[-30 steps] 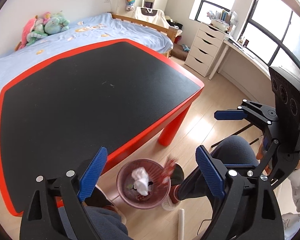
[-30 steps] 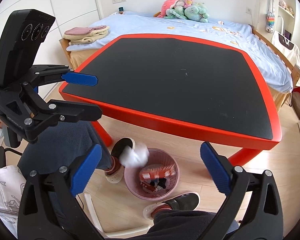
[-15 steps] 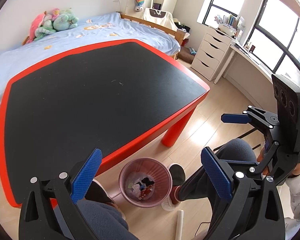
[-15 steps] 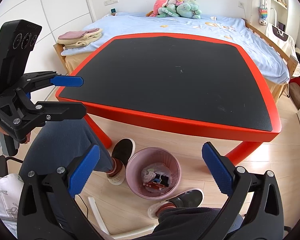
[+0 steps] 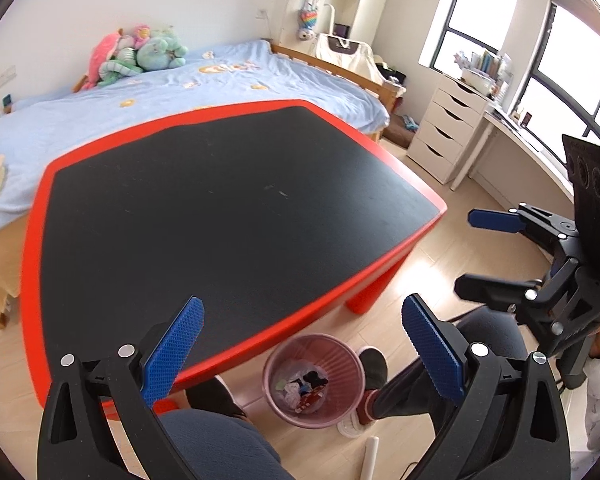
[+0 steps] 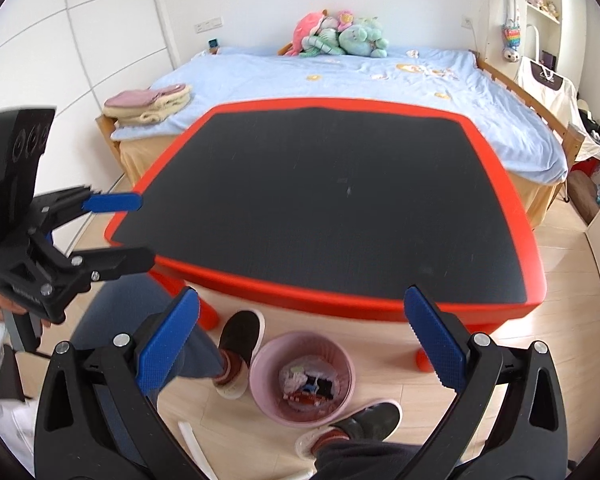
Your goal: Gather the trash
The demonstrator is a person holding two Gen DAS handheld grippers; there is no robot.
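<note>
A pink trash bin (image 5: 311,384) (image 6: 302,380) stands on the wood floor just below the table's near edge, between the person's feet. Crumpled white tissue (image 6: 296,376) and a red wrapper (image 6: 306,398) lie inside it with other scraps. My left gripper (image 5: 304,344) hangs above the bin, open, nothing between its blue pads. My right gripper (image 6: 302,336) is likewise open and empty over the bin. Each gripper shows in the other's view: the right one (image 5: 500,256), the left one (image 6: 112,232).
The red-rimmed black table (image 5: 220,216) fills the middle. Behind it is a blue bed (image 6: 340,76) with plush toys (image 6: 340,34). White drawers (image 5: 446,132) and a desk stand at the right. The person's shoes (image 6: 240,344) flank the bin; a white tube (image 6: 192,448) lies on the floor.
A white tissue and a red wrapper dropped from the grippers into the bin. Both grippers then rose and tilted up, so the bin looks smaller and more of the room shows.
</note>
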